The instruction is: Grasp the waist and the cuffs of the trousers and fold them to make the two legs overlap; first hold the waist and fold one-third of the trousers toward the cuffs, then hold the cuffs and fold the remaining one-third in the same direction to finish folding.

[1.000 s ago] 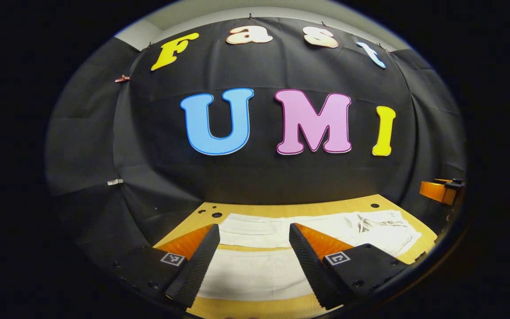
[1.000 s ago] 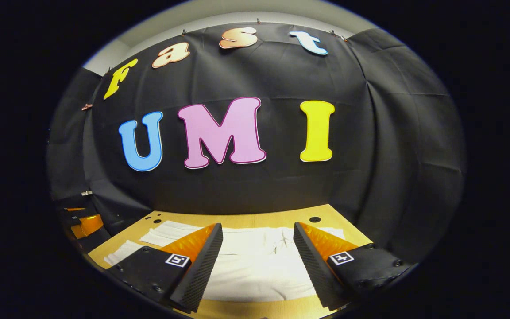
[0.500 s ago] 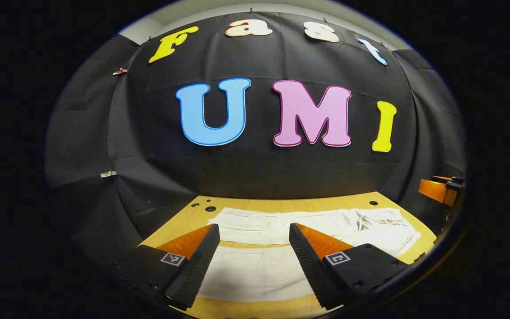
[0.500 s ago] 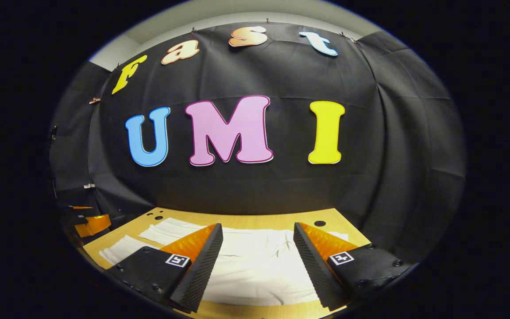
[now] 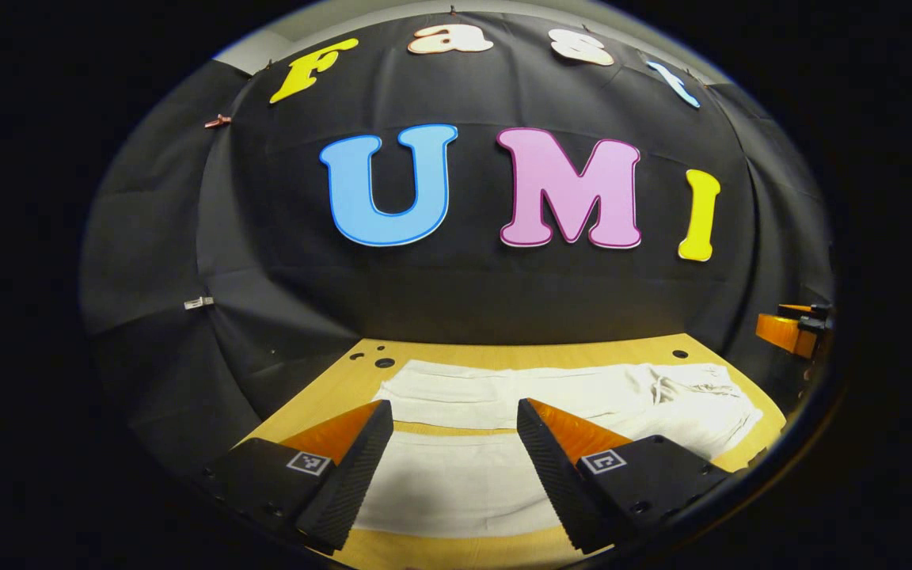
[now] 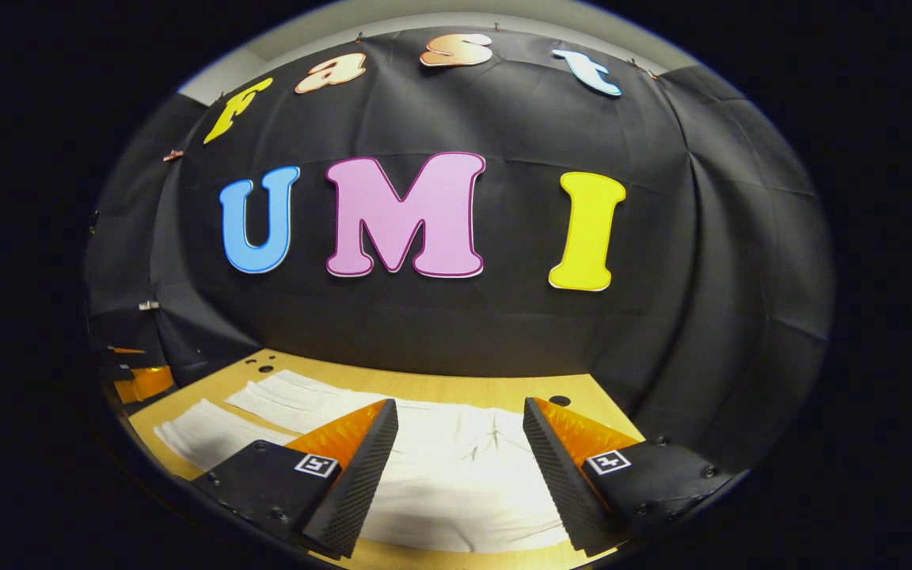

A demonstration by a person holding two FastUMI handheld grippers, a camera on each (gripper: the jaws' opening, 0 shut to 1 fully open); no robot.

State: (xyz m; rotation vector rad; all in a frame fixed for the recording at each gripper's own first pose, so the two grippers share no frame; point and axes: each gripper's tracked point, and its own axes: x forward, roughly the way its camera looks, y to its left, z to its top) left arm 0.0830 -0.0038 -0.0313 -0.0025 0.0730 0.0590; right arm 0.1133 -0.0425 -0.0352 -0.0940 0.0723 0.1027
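A wooden tabletop [image 5: 503,356] with small round holes [image 5: 384,362] meets the black cloth wall [image 5: 464,293]. Small clips [image 5: 198,302] pin the cloth.

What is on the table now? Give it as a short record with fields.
garment: white trousers, laid flat, legs spread apart
surface: wooden table
waist end: toward the right hand-held gripper
left hand-held gripper: open, above a trouser leg
right hand-held gripper: open, holding nothing
fold progress: none visible
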